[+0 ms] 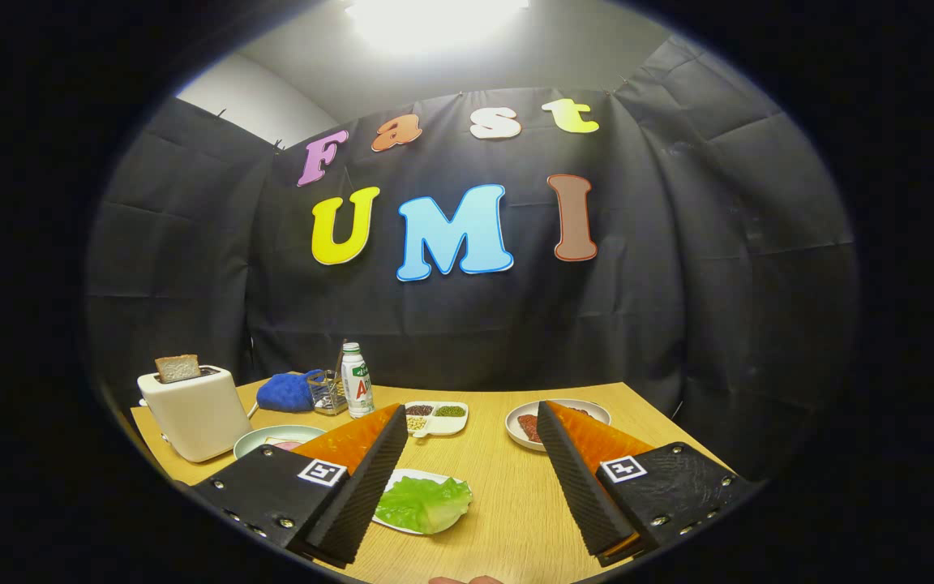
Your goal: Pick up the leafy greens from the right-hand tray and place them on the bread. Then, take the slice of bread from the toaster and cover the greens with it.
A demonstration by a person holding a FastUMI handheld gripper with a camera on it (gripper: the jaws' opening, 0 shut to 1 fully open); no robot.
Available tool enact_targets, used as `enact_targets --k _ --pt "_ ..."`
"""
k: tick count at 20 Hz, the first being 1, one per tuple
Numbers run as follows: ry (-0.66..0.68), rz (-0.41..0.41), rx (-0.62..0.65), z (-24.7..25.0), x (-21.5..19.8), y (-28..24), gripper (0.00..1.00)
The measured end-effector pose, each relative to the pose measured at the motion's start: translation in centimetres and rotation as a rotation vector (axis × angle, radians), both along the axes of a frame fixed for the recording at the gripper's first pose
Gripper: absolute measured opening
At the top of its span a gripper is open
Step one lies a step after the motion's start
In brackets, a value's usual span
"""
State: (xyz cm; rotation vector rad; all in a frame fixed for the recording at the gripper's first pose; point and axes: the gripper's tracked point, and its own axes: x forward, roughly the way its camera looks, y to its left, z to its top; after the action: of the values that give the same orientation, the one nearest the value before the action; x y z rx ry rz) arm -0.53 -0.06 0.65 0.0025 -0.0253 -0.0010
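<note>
The claw is held wide open and nothing is gripped. The leafy greens lie on a white tray just beside its left finger. The first pick seems not started; the claw must be lowered around them

Here is the wooden surface, seen from above, with the hand-held gripper hanging over it, fingers spread wide apart, nothing between them. Just ahead, nearer the left finger, a green lettuce leaf lies on a white plate. Far left stands the cream toaster, a brown slice of bread sticking up out of its slot. Right beside the toaster sits a pale round plate. Behind that, by the back edge, a blue cloth, a wire basket and a white plastic bottle line up left to right. Beyond the fingers, centre, a white divided dish of grains; to its right, behind the right finger, a white plate with red slices.
</note>
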Motion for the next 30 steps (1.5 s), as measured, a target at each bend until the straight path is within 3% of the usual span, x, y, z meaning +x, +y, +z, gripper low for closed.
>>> enact_targets --k 13,22,26,30 --pt "0.070 0.027 -0.061 -3.7 0.6 1.8 0.98" --pt "0.186 -0.003 -0.099 -10.8 1.4 2.1 0.98" --pt "0.231 0.039 -0.067 -12.5 2.0 3.0 0.98" --pt "0.264 0.023 -0.071 -13.9 2.7 3.0 0.97"
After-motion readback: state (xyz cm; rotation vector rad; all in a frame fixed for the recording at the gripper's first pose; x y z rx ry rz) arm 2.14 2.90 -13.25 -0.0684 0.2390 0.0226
